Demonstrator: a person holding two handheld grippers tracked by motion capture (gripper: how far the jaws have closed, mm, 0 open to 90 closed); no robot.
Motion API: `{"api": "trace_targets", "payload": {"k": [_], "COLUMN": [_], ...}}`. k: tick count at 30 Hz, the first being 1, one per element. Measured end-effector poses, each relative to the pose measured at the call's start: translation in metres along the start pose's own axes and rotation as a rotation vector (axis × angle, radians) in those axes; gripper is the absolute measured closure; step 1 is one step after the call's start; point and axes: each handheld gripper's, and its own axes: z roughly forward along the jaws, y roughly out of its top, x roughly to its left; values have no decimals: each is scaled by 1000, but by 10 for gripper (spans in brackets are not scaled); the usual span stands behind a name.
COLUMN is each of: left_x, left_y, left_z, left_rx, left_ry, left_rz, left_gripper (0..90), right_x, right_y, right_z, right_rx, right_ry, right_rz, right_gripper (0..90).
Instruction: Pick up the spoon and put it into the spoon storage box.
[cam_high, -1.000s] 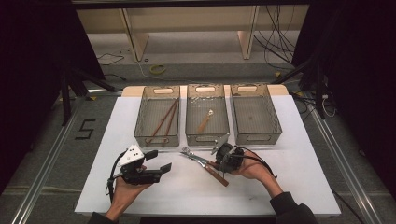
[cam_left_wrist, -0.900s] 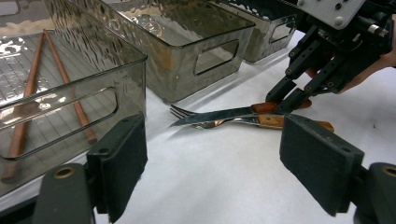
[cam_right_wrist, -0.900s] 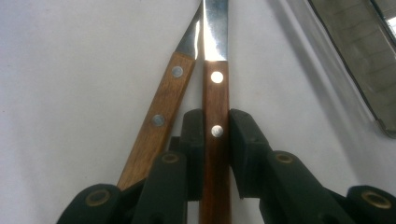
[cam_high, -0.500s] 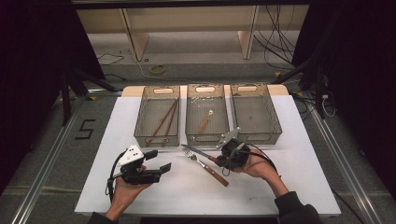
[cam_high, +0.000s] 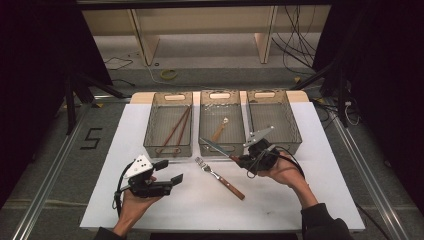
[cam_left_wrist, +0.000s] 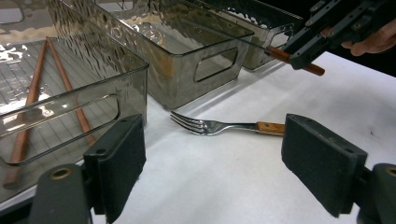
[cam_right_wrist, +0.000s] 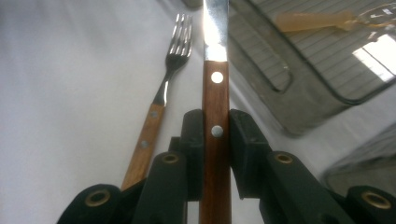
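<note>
Right gripper (cam_high: 248, 161) clamped on wooden-handled knife (cam_high: 216, 148), pads pressing the handle from both sides, blade jutting out past the jaws over the front wall of the middle tray (cam_high: 220, 148). Fork (cam_high: 220, 177) flat on the white table (cam_high: 280, 205), just below the lifted knife. Left gripper (cam_high: 167, 172) wide open, holding nothing, fork lying beyond its jaws.

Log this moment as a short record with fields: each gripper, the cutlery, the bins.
right gripper: shut on the knife, clamped at its wooden handle, blade pointing toward the bins
left gripper: open, holding nothing
fork: lying on the white table, wooden handle
left bin: chopsticks
middle bin: spoon
right bin: nothing seen inside
</note>
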Motion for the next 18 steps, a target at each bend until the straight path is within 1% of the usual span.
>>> {"api": "trace_targets", "payload": {"k": [1, 2, 3, 6, 18], "left_x": [0, 0, 0, 0, 1], "left_y": [0, 0, 0, 0, 0], "left_z": [0, 0, 0, 0, 1], "left_rx": [2, 3, 3, 2, -5], "left_ry": [0, 0, -1, -1, 6], "left_rz": [3, 4, 5, 5, 0], "left_gripper": [210, 209, 209, 209, 209], "right_x": [-2, -2, -3, -4, -5], "right_y": [0, 0, 0, 0, 0], "right_z": [-2, -3, -4, -6, -6], "right_rx": [-4, -7, -12, -19, -23], "right_ry": [-1, -4, -7, -9, -13], "right_rz": [-6, 6, 1, 6, 16], "right_gripper": [772, 772, 772, 772, 772]}}
